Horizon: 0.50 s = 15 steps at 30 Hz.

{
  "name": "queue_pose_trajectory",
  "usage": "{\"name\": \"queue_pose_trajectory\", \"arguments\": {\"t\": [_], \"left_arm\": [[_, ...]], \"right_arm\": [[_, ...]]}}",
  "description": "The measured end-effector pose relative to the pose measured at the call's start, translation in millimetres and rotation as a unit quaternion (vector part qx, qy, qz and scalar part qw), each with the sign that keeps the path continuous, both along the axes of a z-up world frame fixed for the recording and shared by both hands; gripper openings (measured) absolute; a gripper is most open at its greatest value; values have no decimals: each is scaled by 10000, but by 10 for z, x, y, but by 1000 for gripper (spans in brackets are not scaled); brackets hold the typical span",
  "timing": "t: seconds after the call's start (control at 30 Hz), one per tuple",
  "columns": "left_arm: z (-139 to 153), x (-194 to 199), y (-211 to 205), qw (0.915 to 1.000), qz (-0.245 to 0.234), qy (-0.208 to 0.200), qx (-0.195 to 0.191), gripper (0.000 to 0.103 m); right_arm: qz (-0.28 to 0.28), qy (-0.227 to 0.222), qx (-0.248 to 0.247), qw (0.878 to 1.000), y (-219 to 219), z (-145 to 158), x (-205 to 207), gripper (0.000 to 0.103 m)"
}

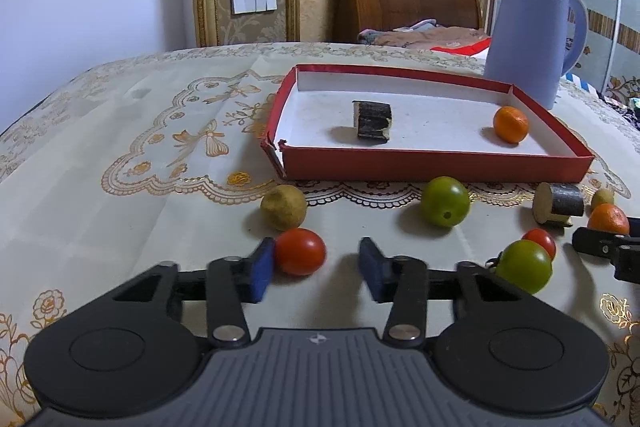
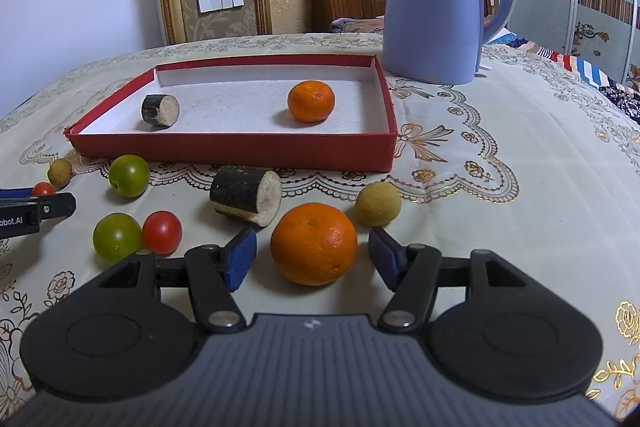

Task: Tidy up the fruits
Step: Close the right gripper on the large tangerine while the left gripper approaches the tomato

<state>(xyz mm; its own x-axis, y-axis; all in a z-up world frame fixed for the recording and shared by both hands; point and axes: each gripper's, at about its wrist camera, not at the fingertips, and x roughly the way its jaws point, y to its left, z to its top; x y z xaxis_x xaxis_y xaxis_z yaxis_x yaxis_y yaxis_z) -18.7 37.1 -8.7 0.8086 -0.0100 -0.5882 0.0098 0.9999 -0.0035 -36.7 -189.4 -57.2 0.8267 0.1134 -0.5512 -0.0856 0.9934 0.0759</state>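
In the left wrist view my left gripper is open around a red tomato on the tablecloth. The tomato touches the left pad, and a gap shows at the right pad. In the right wrist view my right gripper is open around an orange, with a gap on each side. The red box behind holds another orange and a dark cane piece.
Loose on the cloth lie two green fruits, a second tomato, two tan fruits and a cane piece. A blue kettle stands right of the box.
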Motion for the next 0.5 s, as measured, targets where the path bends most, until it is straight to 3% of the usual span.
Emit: {"name": "queue_pose_trajectory", "arguments": {"t": [0.2, 0.5], "left_arm": [[10, -14, 29, 9999, -22, -16, -144, 38], [5, -16, 18, 9999, -3, -24, -129, 36]], "right_arm": [[-10, -6, 15, 10000, 5, 0, 3, 60], [-57, -39, 40, 10000, -18, 7, -2, 48]]}}
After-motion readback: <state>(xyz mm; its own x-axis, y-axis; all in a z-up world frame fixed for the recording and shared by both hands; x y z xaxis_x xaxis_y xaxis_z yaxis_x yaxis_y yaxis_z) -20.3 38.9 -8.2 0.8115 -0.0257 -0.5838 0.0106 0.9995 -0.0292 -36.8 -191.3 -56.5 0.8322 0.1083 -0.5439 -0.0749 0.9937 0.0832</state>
